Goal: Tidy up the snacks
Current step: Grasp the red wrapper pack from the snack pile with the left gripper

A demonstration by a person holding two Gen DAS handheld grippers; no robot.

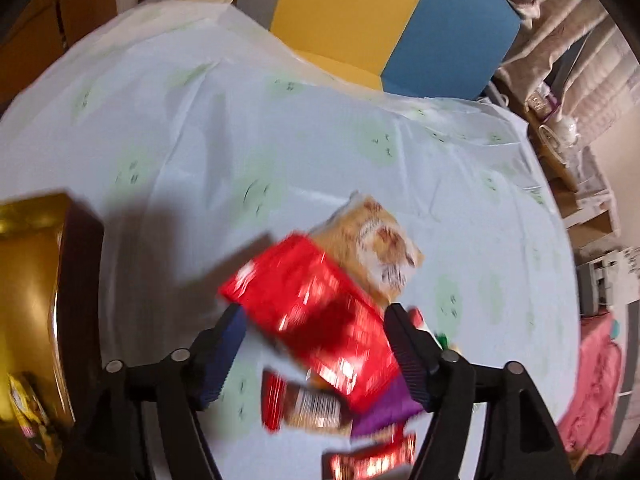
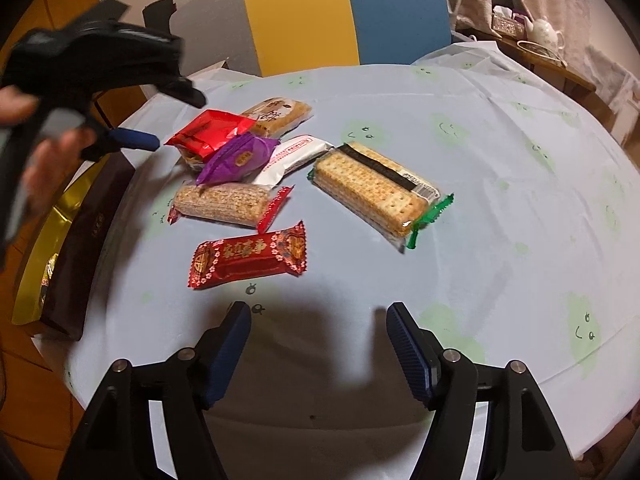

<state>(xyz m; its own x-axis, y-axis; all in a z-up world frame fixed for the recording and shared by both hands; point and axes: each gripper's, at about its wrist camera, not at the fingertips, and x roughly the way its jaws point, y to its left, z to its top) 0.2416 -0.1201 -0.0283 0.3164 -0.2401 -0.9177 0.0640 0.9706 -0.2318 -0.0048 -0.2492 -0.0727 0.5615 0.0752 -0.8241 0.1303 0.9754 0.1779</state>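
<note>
Several wrapped snacks lie in a loose pile on the pale tablecloth (image 2: 500,200). A red shiny packet (image 1: 312,316) (image 2: 210,132) lies on top at the far left of the pile. My left gripper (image 1: 316,320) (image 2: 136,138) is open, its jaws on either side of the red packet, just above it. A purple packet (image 2: 240,158), a white packet (image 2: 296,154), a tan biscuit pack (image 2: 280,114), a cracker pack with green ends (image 2: 376,192), a wafer pack (image 2: 224,200) and a red patterned bar (image 2: 248,260) lie around. My right gripper (image 2: 318,328) is open and empty, near the table's front edge.
A gold and dark brown box (image 2: 68,240) (image 1: 44,304) stands at the table's left edge with a snack inside. A yellow and blue chair back (image 2: 344,12) is behind the table. A side table with a teapot (image 2: 546,34) is at the back right.
</note>
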